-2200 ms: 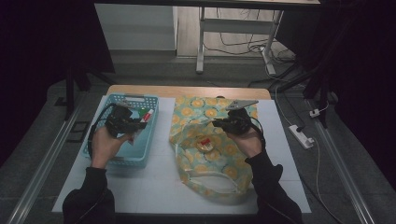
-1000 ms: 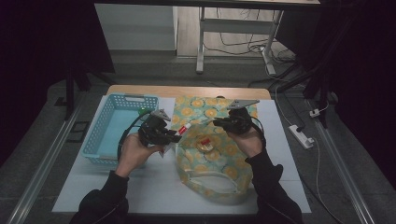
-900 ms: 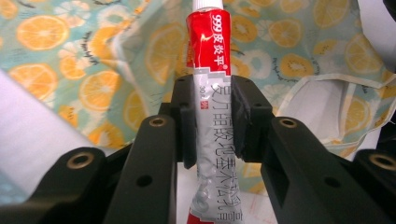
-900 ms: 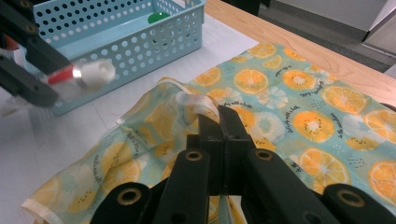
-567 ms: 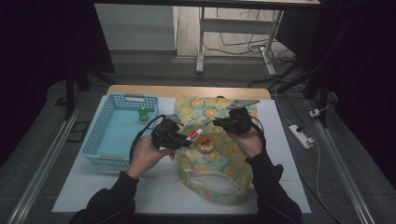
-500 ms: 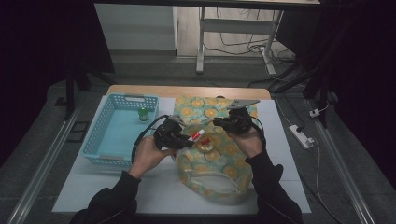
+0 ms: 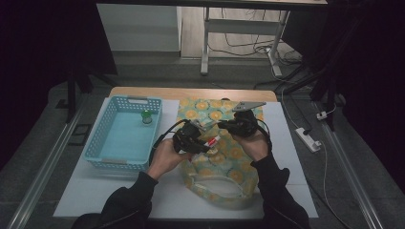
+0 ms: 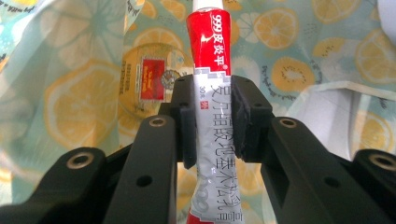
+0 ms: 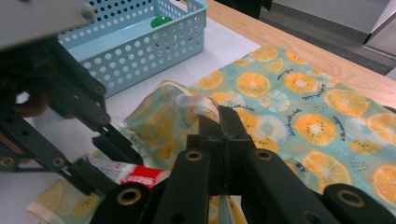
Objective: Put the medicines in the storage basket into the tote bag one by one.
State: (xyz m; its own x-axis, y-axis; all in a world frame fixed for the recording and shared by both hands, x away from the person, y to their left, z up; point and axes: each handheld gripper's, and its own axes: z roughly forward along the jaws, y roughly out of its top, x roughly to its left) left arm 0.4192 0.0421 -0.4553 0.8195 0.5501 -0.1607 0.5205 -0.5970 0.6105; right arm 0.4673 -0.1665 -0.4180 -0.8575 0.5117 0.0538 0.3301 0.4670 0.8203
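Note:
My left gripper [image 8: 212,121] is shut on a red, white and silver tube [image 8: 208,56], its pads pressing on the tube's middle. The tube points into the mouth of a teal bag printed with orange slices [image 8: 70,93], where a round yellow item with a red label [image 8: 149,79] lies. From above, the left gripper [image 7: 203,143] holds the tube [image 7: 213,140] over the bag [image 7: 224,157]. My right gripper [image 9: 219,116] is shut on the bag's raised rim [image 9: 196,105], holding the mouth up; from above the right gripper [image 7: 223,125] sits just right of the left one.
A light blue perforated basket [image 7: 107,157] stands left of the bag on the white mat, with a small green object [image 7: 146,116] in its far corner. A power strip [image 7: 308,139] lies at the mat's right edge. Table legs and cables stand beyond.
My left hand has travelled right from the basket to the bag's mouth, carrying the tube and dropping slightly. The right hand and the bag's rim have stayed put.

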